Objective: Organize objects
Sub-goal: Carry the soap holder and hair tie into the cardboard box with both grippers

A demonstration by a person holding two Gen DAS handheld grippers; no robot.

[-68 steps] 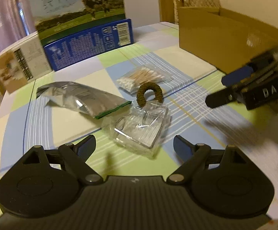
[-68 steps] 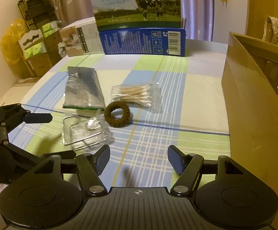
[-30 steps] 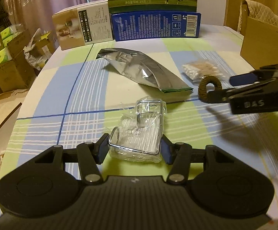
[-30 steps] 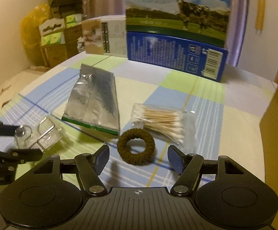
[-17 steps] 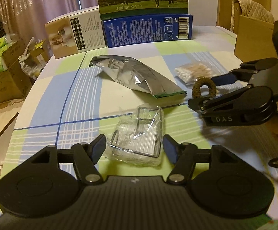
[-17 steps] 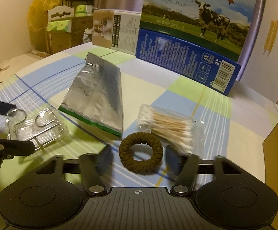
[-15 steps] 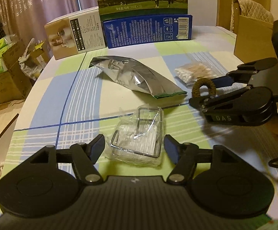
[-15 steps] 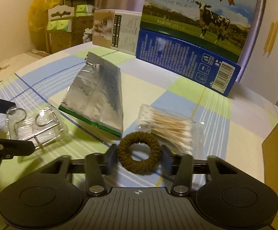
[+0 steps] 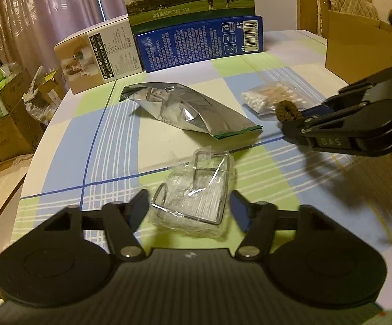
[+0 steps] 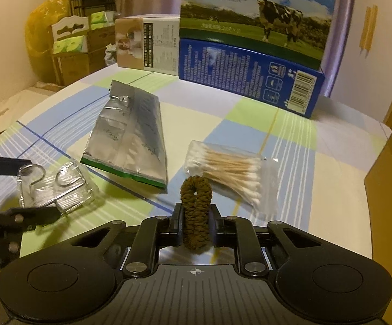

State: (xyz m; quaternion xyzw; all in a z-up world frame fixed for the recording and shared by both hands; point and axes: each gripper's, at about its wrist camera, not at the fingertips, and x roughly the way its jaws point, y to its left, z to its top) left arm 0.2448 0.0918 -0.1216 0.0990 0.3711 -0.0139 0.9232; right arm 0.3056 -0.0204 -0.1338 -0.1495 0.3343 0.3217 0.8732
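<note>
Right tool point(image 10: 196, 214) pinches the brown hair tie point(image 10: 196, 208) flat; left tool point(image 9: 189, 211) gapes around the bagged hooks point(image 9: 196, 197).

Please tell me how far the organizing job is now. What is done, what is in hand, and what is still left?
Nothing looks put away yet. In hand: the right gripper is shut on the brown hair tie, squeezed flat. The left gripper is open around the clear packet of metal hooks, not gripping it. Left on the table: that packet, the silver foil pouch and the cotton swab bag.

The foil pouch point(image 10: 131, 138) lies left of the cotton swabs point(image 10: 231, 168), before the milk carton point(image 10: 250, 54).
</note>
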